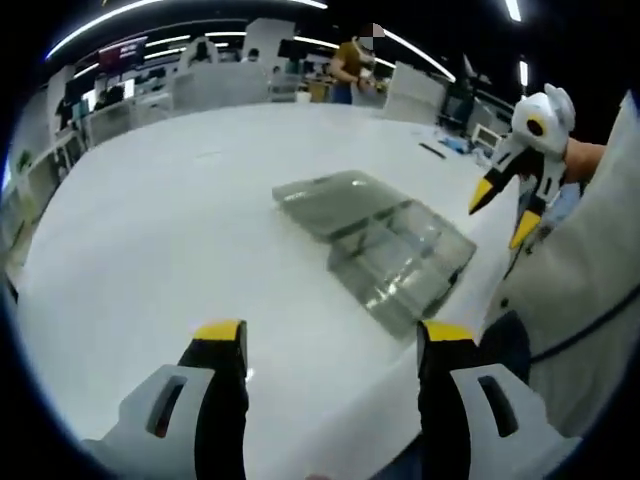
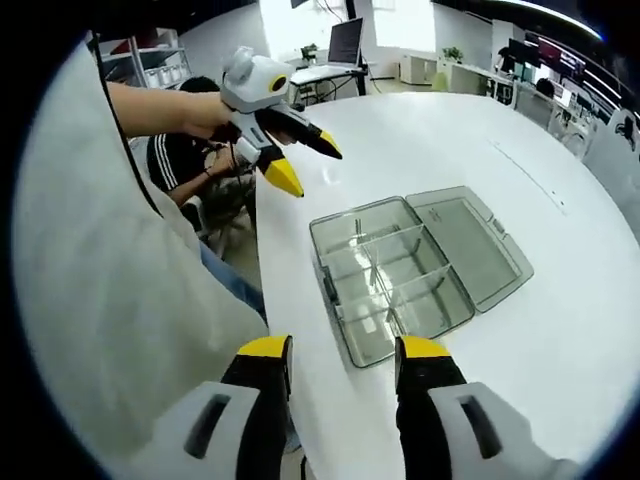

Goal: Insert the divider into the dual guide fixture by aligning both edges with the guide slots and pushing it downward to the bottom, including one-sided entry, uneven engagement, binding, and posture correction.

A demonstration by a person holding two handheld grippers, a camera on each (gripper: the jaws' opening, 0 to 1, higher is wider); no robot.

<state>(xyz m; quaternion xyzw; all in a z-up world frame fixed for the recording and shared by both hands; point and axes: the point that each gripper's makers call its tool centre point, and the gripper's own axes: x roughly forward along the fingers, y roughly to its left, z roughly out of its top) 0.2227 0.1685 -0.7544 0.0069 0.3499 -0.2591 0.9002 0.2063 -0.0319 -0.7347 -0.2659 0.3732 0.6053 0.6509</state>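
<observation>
A clear plastic compartment box (image 1: 400, 262) lies on the white table (image 1: 170, 230), its lid (image 1: 325, 200) folded open flat beside it. In the right gripper view the box (image 2: 385, 285) has thin clear dividers (image 2: 375, 262) standing inside, and its lid (image 2: 470, 245) lies to the right. My left gripper (image 1: 333, 335) is open and empty, hovering short of the box. My right gripper (image 2: 343, 350) is also open and empty, near the table edge in front of the box. Each gripper appears in the other's view, held in the air with jaws apart: right gripper (image 1: 503, 210), left gripper (image 2: 305, 165).
The table edge (image 2: 275, 330) runs close to the box. My light-coloured sleeve and body (image 2: 110, 300) crowd the near side. A person in a striped top (image 2: 185, 160) sits beyond the table edge. Another person (image 1: 350, 68) stands far back among desks and monitors.
</observation>
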